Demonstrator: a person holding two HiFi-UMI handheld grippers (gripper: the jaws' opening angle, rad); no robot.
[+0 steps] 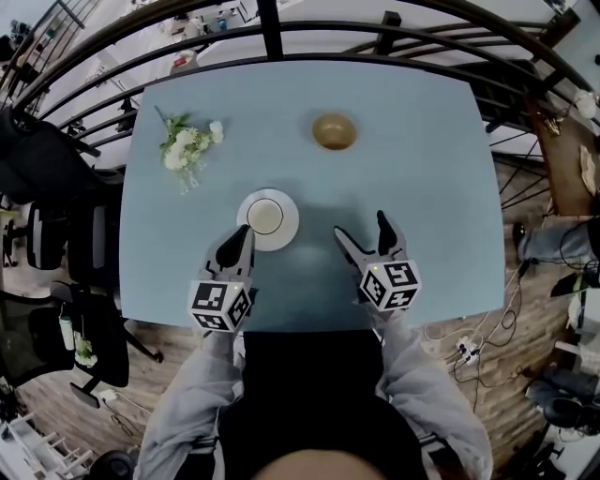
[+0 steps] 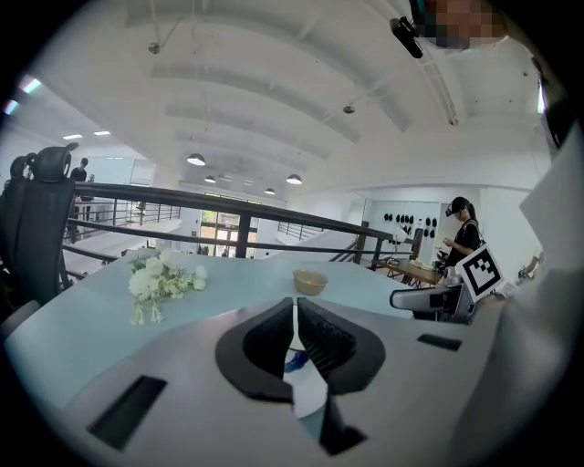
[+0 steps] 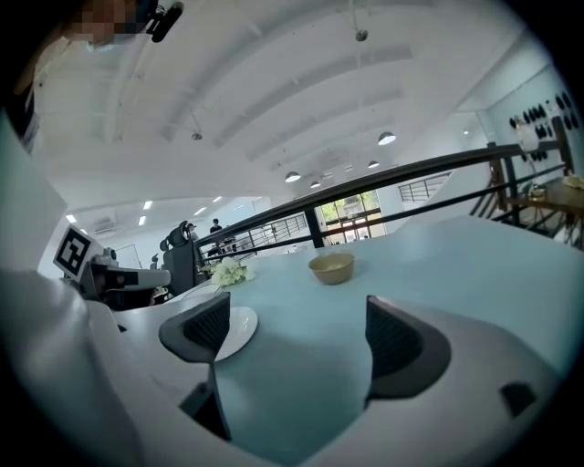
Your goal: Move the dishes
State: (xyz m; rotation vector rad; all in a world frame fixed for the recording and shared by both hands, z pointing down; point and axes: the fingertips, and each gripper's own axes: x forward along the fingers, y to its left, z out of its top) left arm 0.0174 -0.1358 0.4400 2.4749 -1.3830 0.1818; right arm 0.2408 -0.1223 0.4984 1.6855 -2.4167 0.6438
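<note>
The table (image 1: 412,187) is pale blue and holds three things. A white plate (image 1: 281,232) lies flat near the middle, a brown bowl (image 1: 334,131) sits well beyond it toward the far edge, and a bunch of white flowers (image 1: 187,142) lies at the far left.

From the head view, both grippers hang over the near edge. The left gripper (image 1: 244,236) has its tips at the plate's near-left rim. The right gripper (image 1: 361,225) is off to the plate's right, apart from it, over bare table. That view also shows the dark railing (image 1: 272,28) curving round the table's far side.

The left gripper view gives what the head view cannot. Its jaws are drawn together to a thin slit with white showing through it, and no view settles whether they pinch the rim. Past the jaws stand the flowers on the left and the bowl straight ahead. On the right are the other gripper's marker cube (image 2: 479,267) and, farther back, a person (image 2: 465,239) in dark clothes.

The right gripper view shows its own jaws released and wide apart, with only table between them. The plate's edge peeks out just behind the left pad (image 3: 205,328), the bowl sits ahead between the jaws, and the flowers lie beyond the plate. The left gripper shows at the far left of this view. It is too far to the side to tell whether it touches the plate.
</note>
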